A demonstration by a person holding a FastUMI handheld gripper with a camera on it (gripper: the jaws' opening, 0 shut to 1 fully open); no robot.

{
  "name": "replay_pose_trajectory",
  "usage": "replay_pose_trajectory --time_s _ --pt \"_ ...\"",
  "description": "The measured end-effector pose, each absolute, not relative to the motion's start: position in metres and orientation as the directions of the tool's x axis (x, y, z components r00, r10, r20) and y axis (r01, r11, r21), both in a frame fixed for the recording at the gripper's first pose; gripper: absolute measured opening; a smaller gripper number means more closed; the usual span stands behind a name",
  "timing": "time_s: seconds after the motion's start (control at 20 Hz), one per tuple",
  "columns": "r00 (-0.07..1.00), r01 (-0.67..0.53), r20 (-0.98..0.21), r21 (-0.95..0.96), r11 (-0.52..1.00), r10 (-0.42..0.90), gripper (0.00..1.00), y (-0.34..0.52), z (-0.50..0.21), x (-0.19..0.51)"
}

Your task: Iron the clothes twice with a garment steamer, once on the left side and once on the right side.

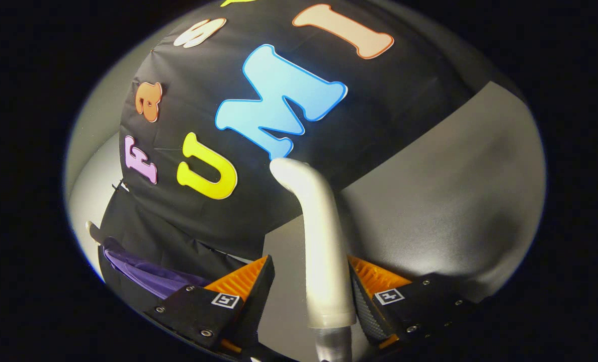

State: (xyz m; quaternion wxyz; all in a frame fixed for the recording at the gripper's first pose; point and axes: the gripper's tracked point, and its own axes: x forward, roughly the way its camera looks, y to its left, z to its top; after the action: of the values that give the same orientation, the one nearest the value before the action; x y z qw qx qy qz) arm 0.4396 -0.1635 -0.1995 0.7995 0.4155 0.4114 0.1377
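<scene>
Your gripper (306,286) carries the garment steamer (319,241) between its fingers. The steamer's pale handle stands close against the right-hand finger, while a gap shows between it and the left-hand finger, so you cannot tell for sure that both press on it; it reads as a hold, but a loose-looking one.

Going left to right: well off to the left of the fingers, and lower, hangs the purple garment (148,274), draped against the black cloth wall (404,95), with a pale hanger tip (91,230) poking out just above it. Then comes the left finger, then the steamer itself, its long axis running straight ahead along the fingers and its curved head bending over toward the left, toward the garment's side. Beyond the right finger lies the grey counter (454,181), reaching back to the wall.

The clothes lie to the left of the steamer's head and well apart from it. By my judgement no pass has begun: you need to swing the head left and bring it down against the fabric, starting at the garment's left side.
</scene>
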Motion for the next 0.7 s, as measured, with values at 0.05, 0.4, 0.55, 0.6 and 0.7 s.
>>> replay_pose_trajectory --time_s 0.05,0.4,0.55,0.6,0.7 --pt "0.615 0.133 -0.542 0.787 0.602 0.573 0.81 -0.163 -0.201 0.441" --pt "0.607 0.190 -0.485 0.858 0.477 0.629 0.41 -0.158 -0.206 0.435" --pt "0.611 0.182 -0.476 0.862 0.473 0.632 0.35 -0.159 -0.203 0.436" --pt "0.612 0.181 -0.472 0.865 0.469 0.634 0.32 -0.158 -0.201 0.435" --pt "0.617 0.190 -0.472 0.866 0.463 0.630 0.32 -0.159 -0.196 0.434"
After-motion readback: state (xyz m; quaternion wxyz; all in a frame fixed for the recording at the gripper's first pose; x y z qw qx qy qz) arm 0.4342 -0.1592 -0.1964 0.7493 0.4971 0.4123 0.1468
